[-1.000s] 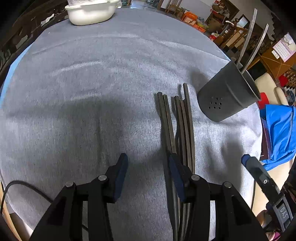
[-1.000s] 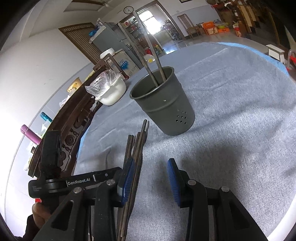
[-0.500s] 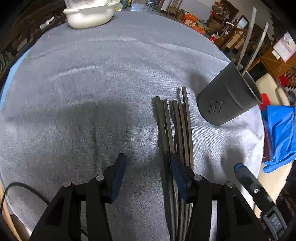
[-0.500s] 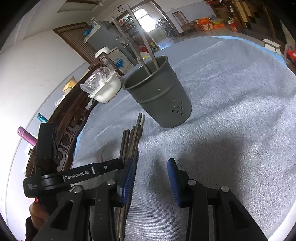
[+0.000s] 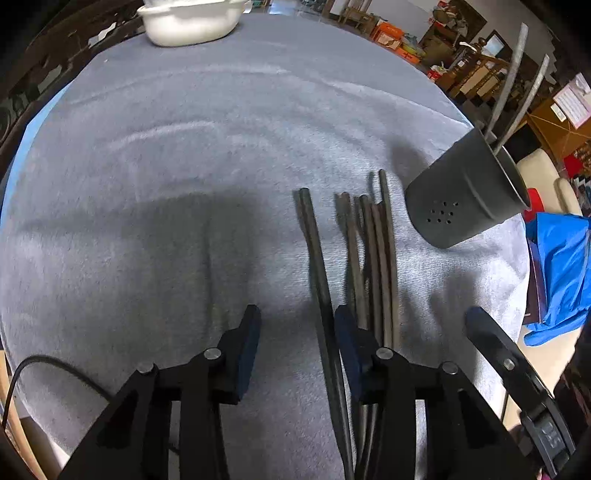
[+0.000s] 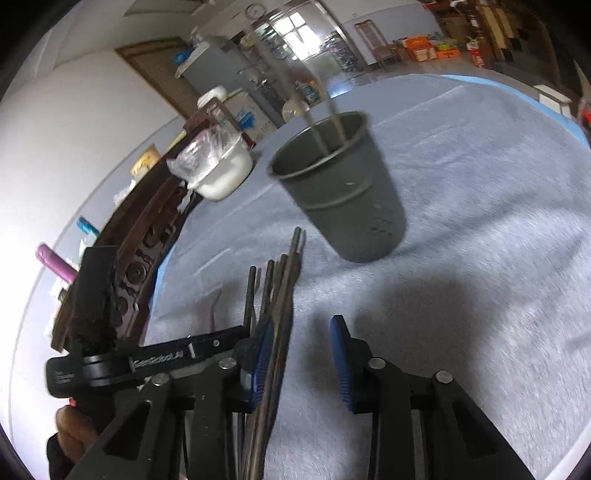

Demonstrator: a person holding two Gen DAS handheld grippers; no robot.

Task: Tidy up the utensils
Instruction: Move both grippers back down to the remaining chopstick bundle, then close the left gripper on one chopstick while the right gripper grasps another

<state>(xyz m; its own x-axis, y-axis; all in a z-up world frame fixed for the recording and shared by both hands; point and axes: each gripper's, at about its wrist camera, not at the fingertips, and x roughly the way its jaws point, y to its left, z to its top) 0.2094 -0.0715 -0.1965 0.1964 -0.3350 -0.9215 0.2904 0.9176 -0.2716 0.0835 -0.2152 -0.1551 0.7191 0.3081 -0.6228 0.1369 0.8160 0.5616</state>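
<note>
L gripper [image 5: 295,332] released, jaws wide, one dark chopstick [image 5: 314,251] lying btwn them, not clamped. R gripper [image 6: 301,354] also released, nothing held. Remaining chopstick bundle [image 5: 373,258] lies on grey cloth [image 5: 184,147] just beside R-hand finger of L gripper. Holder cup [image 5: 465,199] stands near stick tips w/ two utensils [image 5: 517,74] upright inside.

In the right wrist view, at eight o'clock, white lettering [image 6: 157,360] runs along the black side bar of the left gripper [image 5: 293,328]. Motion blur smears it; it seems to read "GenRobot", with the ending unclear. Smaller white print [image 6: 68,376] at that bar's end is illegible. In the left wrist view, at four o'clock, pale letters [image 5: 550,437] on the black body of the right gripper [image 6: 301,343] look like "DAS". The white printed sheet [image 5: 572,103] at two o'clock and the round wall clock [image 6: 254,9] at twelve are too small to read.
</note>
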